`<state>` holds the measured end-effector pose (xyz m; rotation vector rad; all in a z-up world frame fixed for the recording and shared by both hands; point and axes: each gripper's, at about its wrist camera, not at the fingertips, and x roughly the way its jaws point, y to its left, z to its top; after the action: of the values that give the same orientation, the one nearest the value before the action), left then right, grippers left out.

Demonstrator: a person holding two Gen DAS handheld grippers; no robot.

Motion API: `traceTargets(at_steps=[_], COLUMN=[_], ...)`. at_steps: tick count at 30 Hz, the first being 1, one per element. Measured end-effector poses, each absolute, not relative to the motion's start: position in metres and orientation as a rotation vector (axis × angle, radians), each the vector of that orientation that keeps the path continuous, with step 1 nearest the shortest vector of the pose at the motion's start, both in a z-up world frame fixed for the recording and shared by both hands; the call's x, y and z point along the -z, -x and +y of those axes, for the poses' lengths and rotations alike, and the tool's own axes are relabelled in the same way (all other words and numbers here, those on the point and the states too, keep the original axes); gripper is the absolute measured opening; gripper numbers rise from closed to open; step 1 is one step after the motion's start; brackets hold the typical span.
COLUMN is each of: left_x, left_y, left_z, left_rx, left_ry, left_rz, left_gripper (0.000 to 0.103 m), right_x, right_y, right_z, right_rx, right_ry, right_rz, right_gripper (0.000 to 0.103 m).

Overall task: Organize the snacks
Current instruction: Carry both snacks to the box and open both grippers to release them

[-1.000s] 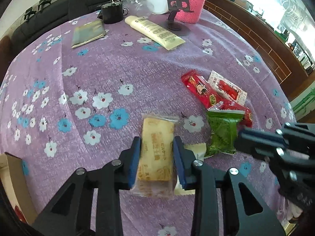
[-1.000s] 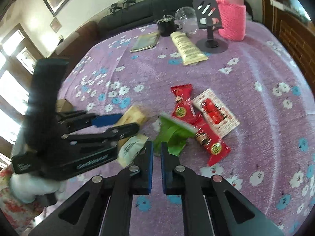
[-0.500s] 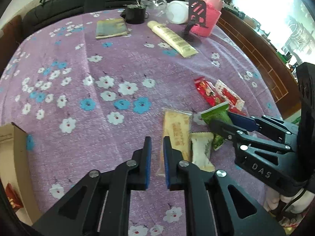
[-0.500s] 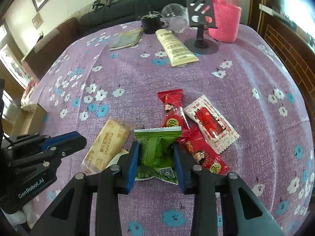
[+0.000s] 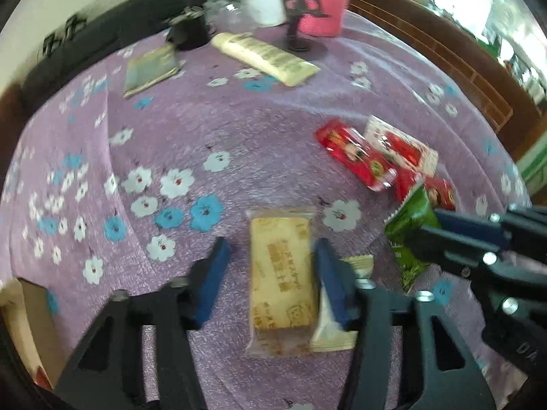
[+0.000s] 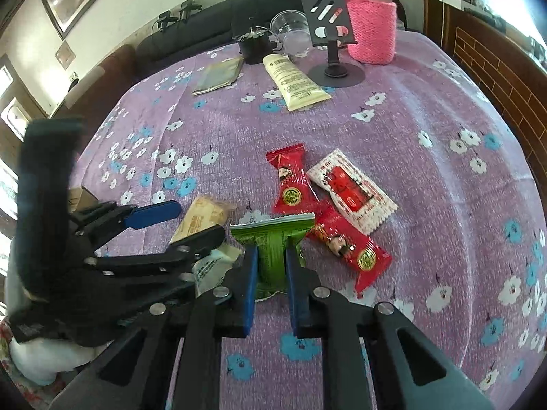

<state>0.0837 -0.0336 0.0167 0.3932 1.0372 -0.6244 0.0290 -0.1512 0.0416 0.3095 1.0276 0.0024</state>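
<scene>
Right gripper at bottom centre is closing, pads pinching the green pack; left gripper is opening around the tan pack, lower centre, not pressing; probably 1 pack per hand for sorting.

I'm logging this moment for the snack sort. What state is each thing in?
Left gripper: jaws opening, astride the tan packet.
Tan snack packet: flat on the cloth, sealed.
Right gripper: jaws closing, pinching the green packet.
Green snack packet: squeezed at its middle, sealed.
Red snack packets: lying flat, overlapping.
Cream tube: lying down.
Clear cup: upright.
</scene>
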Motion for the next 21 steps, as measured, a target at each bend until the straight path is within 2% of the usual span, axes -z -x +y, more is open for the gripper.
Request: traceTargets(at_steps=[5, 12, 21], left_x=[-0.021, -0.049, -0.102], left_y=[-0.082, -0.073, -0.026], left_z=[-0.013, 0.056, 0.185], left_rx=[0.642, 0.617, 0.406], left_ry=[-0.306, -0.039, 0.094], left_rz=[1.081, 1.096, 1.007], left_gripper=[0.035, 0.035, 0.035], right_x=[-0.047, -0.061, -0.094], right_y=[-0.019, -0.005, -0.016], right_z=[-0.159, -0.149, -0.046], right_rx=[-0.025, -0.081, -0.313], right_ry=[-0.348, -0.408, -0.369], right_rz=[1.025, 1.017, 1.004], right_gripper=[0.014, 0.014, 0.014])
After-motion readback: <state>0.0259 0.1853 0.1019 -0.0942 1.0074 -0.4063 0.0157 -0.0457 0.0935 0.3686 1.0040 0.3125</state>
